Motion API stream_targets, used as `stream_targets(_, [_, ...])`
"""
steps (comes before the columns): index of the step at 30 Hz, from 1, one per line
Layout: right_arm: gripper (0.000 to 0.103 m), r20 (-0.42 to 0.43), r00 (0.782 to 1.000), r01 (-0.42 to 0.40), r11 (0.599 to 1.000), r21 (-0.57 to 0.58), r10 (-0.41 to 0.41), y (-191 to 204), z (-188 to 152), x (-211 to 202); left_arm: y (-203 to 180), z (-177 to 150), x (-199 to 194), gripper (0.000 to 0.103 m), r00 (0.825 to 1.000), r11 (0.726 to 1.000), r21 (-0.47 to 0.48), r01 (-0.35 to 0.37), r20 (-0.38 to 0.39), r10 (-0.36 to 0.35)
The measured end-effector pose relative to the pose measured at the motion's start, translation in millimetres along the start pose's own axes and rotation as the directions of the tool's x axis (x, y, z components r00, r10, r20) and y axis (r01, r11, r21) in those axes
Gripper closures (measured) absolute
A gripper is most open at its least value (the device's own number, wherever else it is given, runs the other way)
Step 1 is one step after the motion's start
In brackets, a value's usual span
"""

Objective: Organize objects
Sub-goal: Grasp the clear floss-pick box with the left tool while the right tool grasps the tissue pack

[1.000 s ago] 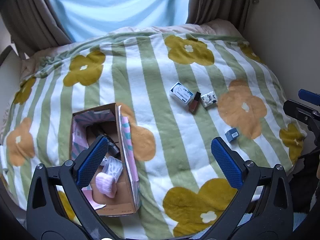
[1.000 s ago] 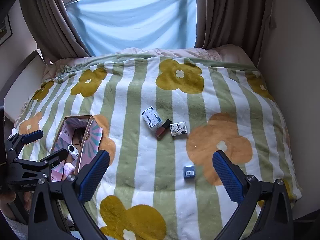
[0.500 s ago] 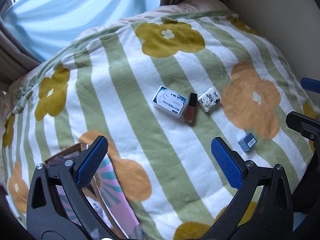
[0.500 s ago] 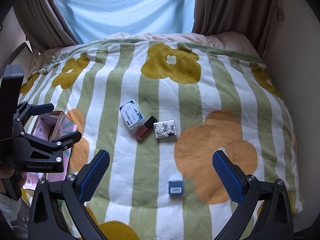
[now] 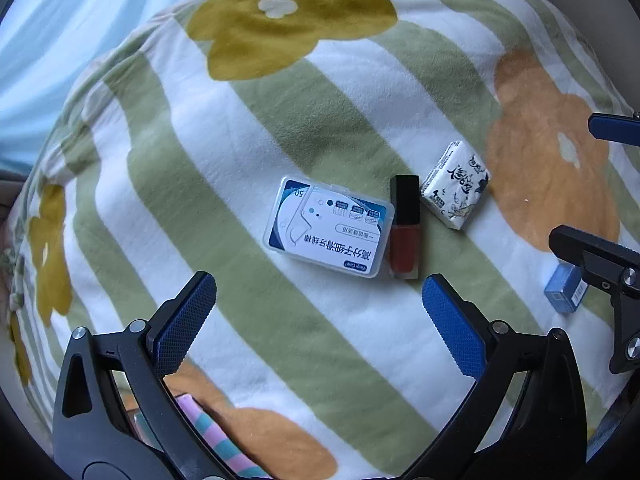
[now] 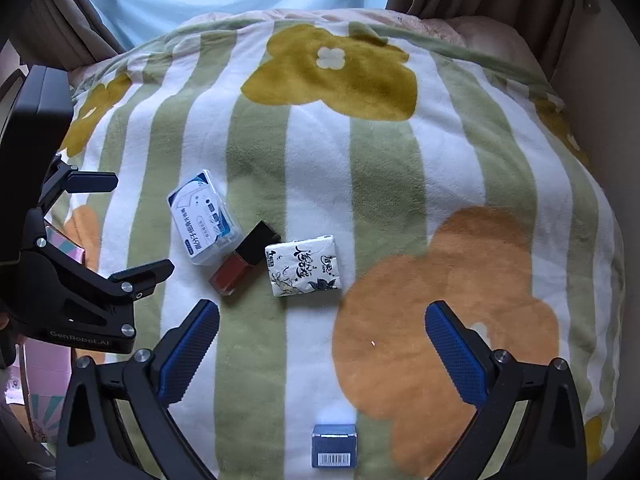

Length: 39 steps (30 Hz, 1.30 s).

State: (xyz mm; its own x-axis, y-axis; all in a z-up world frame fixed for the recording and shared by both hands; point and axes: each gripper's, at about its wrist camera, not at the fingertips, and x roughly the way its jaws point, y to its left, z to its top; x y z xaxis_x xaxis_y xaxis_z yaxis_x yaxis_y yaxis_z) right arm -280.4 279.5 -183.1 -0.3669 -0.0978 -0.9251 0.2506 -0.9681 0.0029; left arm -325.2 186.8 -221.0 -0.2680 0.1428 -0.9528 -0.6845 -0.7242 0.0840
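From the left wrist, the left gripper (image 5: 318,312) hangs with its jaws wide and empty over the striped blanket (image 5: 224,152). Near the blanket's middle lies the floss-pick case (image 5: 329,227), flat; the lip-tint bottle (image 5: 405,227) is touching its right side, and the tissue pack (image 5: 455,184) sits just beside that. The case looks light, stiff and smooth, so the long edges seem the best hold, though the soft blanket may give under it. The bottle is probably glass and slippery; its square body, not the black cap, seems safest. The small blue box (image 5: 563,288) lies toward the right edge, partly hidden.

From the right wrist, the right gripper (image 6: 322,358) is likewise spread wide, holding nothing. The tissue pack (image 6: 304,265) looks soft and would squash; a gentle pinch across its short sides should do. The small blue box (image 6: 334,446) lies near the blanket's near edge, between the fingers' line.
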Motion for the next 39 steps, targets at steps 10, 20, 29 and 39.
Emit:
stream_targets(10, [0.001, -0.100, 0.995, -0.030, 0.999, -0.036, 0.026, 2, 4, 77, 0, 19, 67, 0.001, 0.997, 0.995, 0.099, 0.015, -0.073, -0.008])
stream_targets(20, [0.014, -0.126, 0.991, -0.054, 0.997, -0.050, 0.048, 4, 10, 106, 6, 23, 91, 0.013, 0.991, 0.991, 0.104, 0.081, -0.116, -0.069])
stream_targets(29, [0.044, -0.137, 0.989, -0.060, 0.994, -0.087, 0.048, 4, 6, 108, 9, 22, 90, 0.013, 0.991, 0.990, 0.107, 0.089, -0.107, -0.077])
stream_targets(39, [0.045, -0.112, 0.993, -0.056, 0.995, -0.084, 0.047, 1, 8, 90, 13, 22, 66, 0.014, 0.994, 0.993, 0.081, 0.082, -0.073, -0.076])
